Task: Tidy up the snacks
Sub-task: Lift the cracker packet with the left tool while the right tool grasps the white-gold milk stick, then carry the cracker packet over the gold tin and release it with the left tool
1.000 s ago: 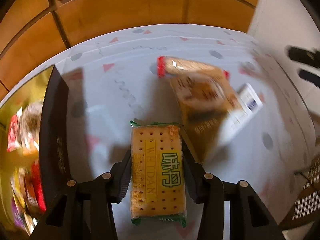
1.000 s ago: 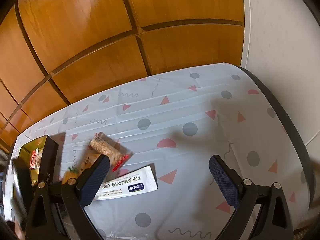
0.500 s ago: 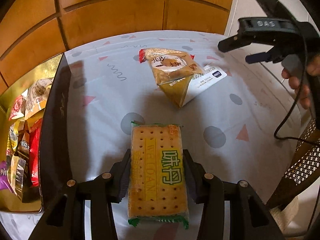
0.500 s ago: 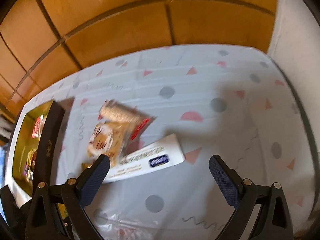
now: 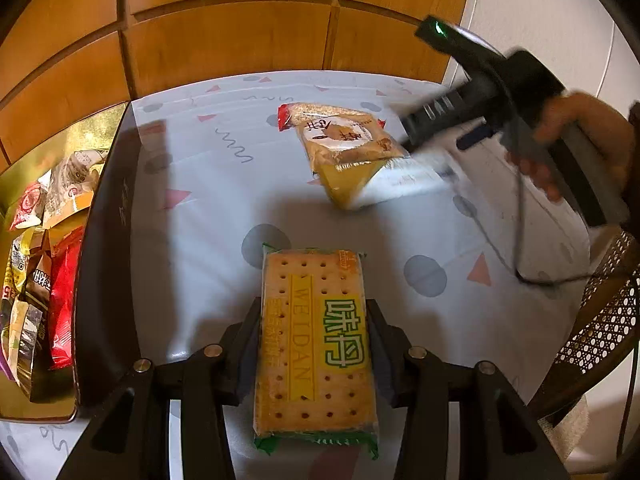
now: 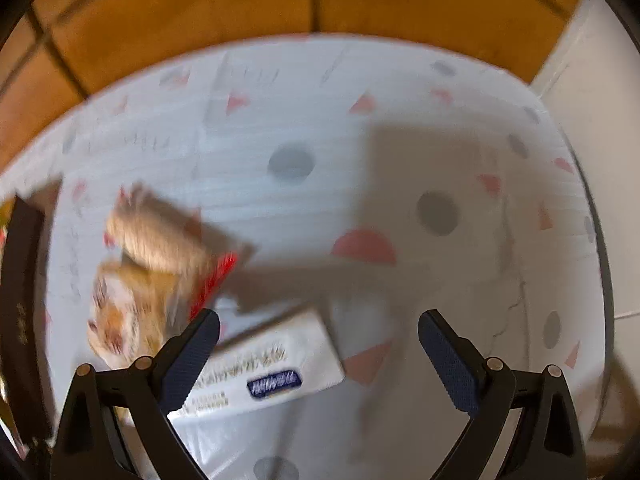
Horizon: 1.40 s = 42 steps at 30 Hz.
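Golden tin [image 5: 24, 408] of snacks flanks cracker packet [image 5: 316, 344].

Below me spreads a round table under a white plastic cloth [image 5: 224, 200] printed with grey dots, pink triangles and squiggles. At the left of my left view a dark-walled, gold-lined box [image 5: 102, 248] of mixed snack packets sits on it. In the upper middle three packets overlap on the cloth: a tan, red-ended wrapper [image 5: 320, 114], a yellow-brown pastry packet [image 5: 344, 148] and a white flat packet [image 6: 276, 372].
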Available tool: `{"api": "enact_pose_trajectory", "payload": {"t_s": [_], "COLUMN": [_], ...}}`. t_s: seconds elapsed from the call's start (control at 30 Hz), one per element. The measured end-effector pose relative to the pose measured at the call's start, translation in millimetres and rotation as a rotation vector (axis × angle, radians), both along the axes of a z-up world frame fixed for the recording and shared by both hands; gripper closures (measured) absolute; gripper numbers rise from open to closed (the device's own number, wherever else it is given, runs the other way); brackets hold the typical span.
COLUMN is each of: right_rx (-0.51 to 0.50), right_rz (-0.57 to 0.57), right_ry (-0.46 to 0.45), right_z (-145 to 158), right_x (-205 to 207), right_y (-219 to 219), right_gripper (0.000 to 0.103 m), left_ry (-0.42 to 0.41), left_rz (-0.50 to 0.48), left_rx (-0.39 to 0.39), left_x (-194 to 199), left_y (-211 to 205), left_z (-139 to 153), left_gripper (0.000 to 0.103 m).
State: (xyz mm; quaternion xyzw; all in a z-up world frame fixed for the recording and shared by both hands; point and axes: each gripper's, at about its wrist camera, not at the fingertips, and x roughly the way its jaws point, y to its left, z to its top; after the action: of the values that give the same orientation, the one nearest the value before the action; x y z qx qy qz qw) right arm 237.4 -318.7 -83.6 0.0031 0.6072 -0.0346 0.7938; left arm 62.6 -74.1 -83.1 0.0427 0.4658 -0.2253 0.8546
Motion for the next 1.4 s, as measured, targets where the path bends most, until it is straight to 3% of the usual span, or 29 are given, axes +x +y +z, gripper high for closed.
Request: {"api": "enact_pose_trajectory", "payload": {"t_s": [0.1, 0.23, 0.33, 0.43, 0.53, 0.6, 0.67, 0.7, 1.0, 1.07, 1.13, 1.27, 1.4], "right_rx": [-0.040, 0.028, 0.024, 0.006, 0.061, 0.119, 0.171, 0.187, 0.150, 0.113, 0.071, 0.005, 0.006], "right_rz": [0.116, 0.196, 0.279, 0.317, 0.286, 0.261, 0.253, 0.259, 0.327, 0.337, 0.375, 0.429, 0.404], "right_ry": [0.089, 0.177, 0.227, 0.194, 0.073, -0.010, -0.053, -0.060, -0.058, -0.043, -0.058, -0.042, -0.067], "right_z": [-11.4, -14.0, -11.1, 0.4, 21.6, 33.9, 39.1, 38.4, 14.5, 3.7, 7.1, 8.8, 7.1], "right_x": [-20.8, -61.5, -92.3, -108.8, -111.0, -109.9, -108.5, -107.6, -103.9, -100.4, -108.5, -131.2, -140.1], "right_y": [15.5, 23.2, 32.8, 37.7, 37.8, 39.9, 48.7, 55.5, 95.0, 98.9, 98.9, 90.0, 86.4], "right_gripper": [0.002, 0.000, 0.000, 0.000, 0.001, 0.008, 0.028, 0.031, 0.037, 0.059, 0.074, 0.074, 0.074], "left_ry": [-0.003, -0.002, -0.001, 0.000, 0.000, -0.006, -0.006, -0.005, -0.023, -0.027, -0.027, -0.030, -0.025], "left_rz": [-0.002, -0.002, -0.001, 0.001, 0.001, -0.003, -0.005, -0.005, -0.012, -0.012, -0.009, 0.000, -0.004], "left_rx": [-0.010, -0.024, -0.030, -0.035, -0.024, -0.013, -0.008, -0.005, 0.018, 0.019, 0.016, 0.013, 0.010], "left_x": [0.2, 1.3, 2.0, 0.8, 1.0, -2.2, -5.6, -7.1, -20.0, -20.6, -20.4, -20.3, -19.7], "left_y": [1.8, 3.4, 3.9, 4.8, 4.3, 3.8, 5.4, 6.5, 11.8, 11.7, 11.9, 11.6, 12.4], "left_z": [0.0, 0.1, 0.7, 0.4, 0.7, 1.3, 2.3, 3.0, 3.0, 2.7, 2.1, 1.4, 1.6], "left_gripper": [0.056, 0.056, 0.056, 0.056, 0.056, 0.056, 0.056, 0.056, 0.056, 0.056, 0.055, 0.055, 0.055]}}
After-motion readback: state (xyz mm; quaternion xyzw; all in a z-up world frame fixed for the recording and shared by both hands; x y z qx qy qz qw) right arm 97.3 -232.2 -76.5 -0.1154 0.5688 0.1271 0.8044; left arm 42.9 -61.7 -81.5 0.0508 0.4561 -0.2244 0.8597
